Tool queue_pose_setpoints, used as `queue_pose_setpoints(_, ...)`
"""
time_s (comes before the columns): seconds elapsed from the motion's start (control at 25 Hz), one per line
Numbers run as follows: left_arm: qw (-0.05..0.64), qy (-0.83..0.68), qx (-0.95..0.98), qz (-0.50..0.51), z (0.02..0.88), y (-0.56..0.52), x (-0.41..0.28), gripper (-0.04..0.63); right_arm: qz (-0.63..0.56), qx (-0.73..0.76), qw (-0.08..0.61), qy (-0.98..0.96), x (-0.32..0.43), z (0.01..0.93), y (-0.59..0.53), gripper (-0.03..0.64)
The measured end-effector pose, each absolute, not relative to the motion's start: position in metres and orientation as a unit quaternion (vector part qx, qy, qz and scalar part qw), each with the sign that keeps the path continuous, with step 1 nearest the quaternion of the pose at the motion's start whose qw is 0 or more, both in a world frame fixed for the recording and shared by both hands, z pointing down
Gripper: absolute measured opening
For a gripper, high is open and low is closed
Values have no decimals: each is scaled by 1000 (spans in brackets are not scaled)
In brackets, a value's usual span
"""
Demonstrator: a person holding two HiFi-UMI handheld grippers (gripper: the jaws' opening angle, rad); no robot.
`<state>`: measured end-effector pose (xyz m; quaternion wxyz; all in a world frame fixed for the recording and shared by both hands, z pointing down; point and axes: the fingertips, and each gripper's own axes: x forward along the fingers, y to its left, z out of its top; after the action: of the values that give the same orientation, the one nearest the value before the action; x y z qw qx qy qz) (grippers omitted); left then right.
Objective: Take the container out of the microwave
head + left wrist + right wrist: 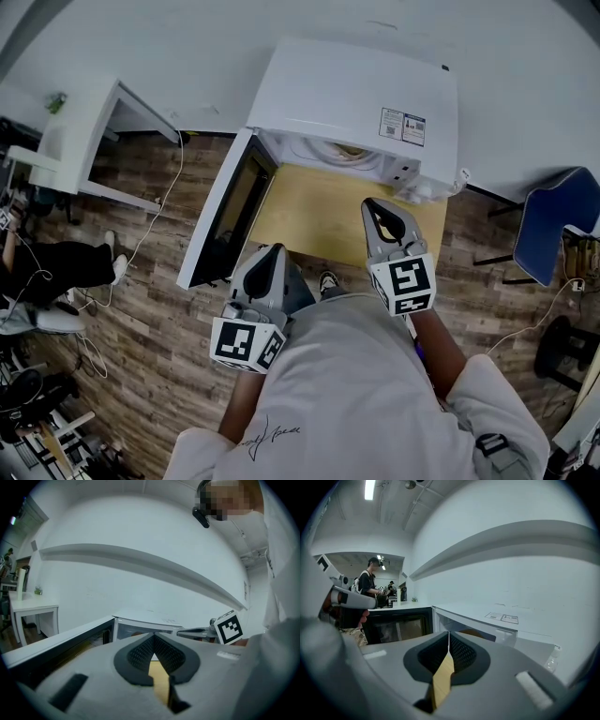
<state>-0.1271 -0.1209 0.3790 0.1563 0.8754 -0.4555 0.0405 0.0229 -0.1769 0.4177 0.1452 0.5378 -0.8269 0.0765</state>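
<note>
While the person stands over a light wooden tabletop (319, 220), the head view looks steeply down past their white shirt (347, 394). At far left a white side table (70, 131) stands on the wood-plank floor (159, 319), and a seated person in dark trousers (56, 264) is at the frame's edge. Next comes the microwave door (225, 220), swung fully open to the left, its dark window facing the tabletop. The left tool (272, 251) hangs just right of the door's lower end, over the near edge of the tabletop; the left gripper view shows its jaw tips (153, 639) pressed together with nothing between them. The white microwave (356, 103) sits at the back of the tabletop against the wall, its mouth open toward the person. Inside the cavity the container (335, 151) shows only partly, as a pale rounded shape with a tan edge; neither tool touches it. The right tool (370, 202) points at the cavity's right side from just in front of it, and the right gripper view shows its jaws (449, 637) closed to a thin line, empty. A blue chair (553, 225) stands at far right.
</note>
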Motion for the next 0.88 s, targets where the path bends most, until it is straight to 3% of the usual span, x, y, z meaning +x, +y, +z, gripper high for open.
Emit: queue_pose_setpoints(0.88,179,-474,859,70,399,-117,-146,0,22,519,263,-813,19,467,-234,85)
